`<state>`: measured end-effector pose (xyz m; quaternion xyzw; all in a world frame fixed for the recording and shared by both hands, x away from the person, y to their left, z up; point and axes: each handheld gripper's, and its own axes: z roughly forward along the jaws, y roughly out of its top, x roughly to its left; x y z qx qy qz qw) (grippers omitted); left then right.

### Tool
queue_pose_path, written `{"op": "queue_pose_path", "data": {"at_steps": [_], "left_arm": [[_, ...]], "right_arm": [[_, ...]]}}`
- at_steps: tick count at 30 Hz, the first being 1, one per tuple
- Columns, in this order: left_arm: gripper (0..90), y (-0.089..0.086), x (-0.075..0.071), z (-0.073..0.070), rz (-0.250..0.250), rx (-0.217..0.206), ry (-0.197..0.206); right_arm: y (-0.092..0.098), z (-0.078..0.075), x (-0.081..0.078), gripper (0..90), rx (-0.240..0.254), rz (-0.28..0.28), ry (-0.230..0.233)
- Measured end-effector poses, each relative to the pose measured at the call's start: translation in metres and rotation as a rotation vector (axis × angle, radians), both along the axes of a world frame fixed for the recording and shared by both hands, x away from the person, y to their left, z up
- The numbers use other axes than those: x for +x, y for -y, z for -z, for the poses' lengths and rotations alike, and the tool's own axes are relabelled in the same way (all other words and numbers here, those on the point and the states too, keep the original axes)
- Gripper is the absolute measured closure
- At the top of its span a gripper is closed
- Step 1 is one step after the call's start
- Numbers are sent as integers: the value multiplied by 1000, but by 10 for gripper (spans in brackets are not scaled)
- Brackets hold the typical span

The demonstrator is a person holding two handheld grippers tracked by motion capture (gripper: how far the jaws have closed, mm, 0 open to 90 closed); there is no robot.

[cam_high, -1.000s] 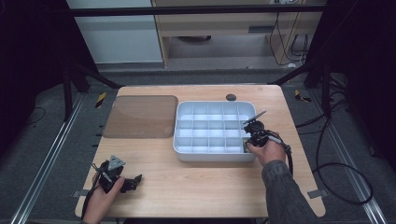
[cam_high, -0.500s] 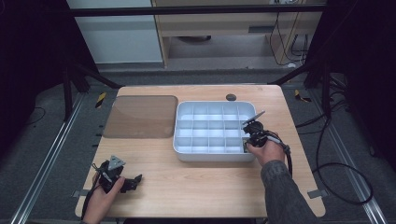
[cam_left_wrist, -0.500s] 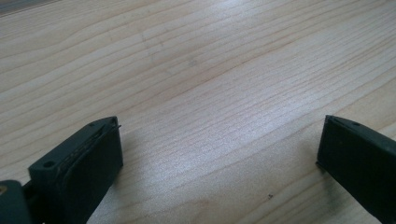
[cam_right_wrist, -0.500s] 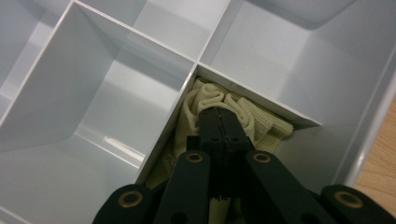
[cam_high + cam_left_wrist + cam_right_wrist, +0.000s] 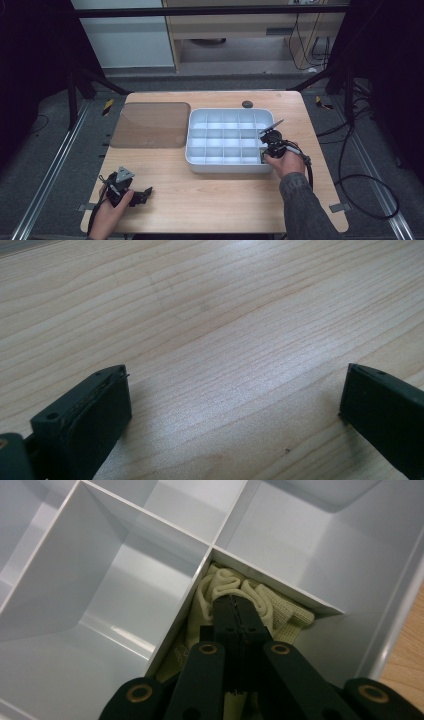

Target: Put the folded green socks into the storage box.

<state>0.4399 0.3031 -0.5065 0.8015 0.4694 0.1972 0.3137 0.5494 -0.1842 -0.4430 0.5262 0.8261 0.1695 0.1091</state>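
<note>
A white divided tray [image 5: 225,169] sits on the wooden table [image 5: 210,200], right of centre. My right gripper [image 5: 263,151] reaches into its near right corner compartment. In the right gripper view the jaws are shut flat together, and my right gripper [image 5: 235,604] has its tip pushed into a crumpled cream cloth [image 5: 260,597] lying in that compartment of the tray [image 5: 125,545]. I see no cloth between the pads. My left gripper [image 5: 145,193] lies low at the table's near left corner. In its own view my left gripper [image 5: 235,400] is open over bare wood.
A translucent brown flat lid [image 5: 150,125] lies on the table left of the tray. A small dark round disc [image 5: 247,104] sits at the far edge behind the tray. Cables [image 5: 350,180] trail over the floor at the right. The tray's other compartments look bare.
</note>
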Motion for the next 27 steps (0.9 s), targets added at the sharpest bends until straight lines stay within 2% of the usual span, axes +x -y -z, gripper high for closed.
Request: {"op": "queue_pose_path", "data": {"at_steps": [8, 12, 20, 27], "left_arm": [[0, 0, 0, 0, 0, 0, 0], [0, 0, 0, 0, 1, 0, 0], [0, 0, 0, 0, 2, 0, -1], [0, 0, 0, 0, 2, 0, 0]], "right_arm": [[2, -2, 0, 900, 8, 2, 10], [4, -7, -2, 900, 27, 8, 24], [15, -31, -9, 900, 100, 26, 104], [23, -44, -12, 900, 142, 47, 175]]}}
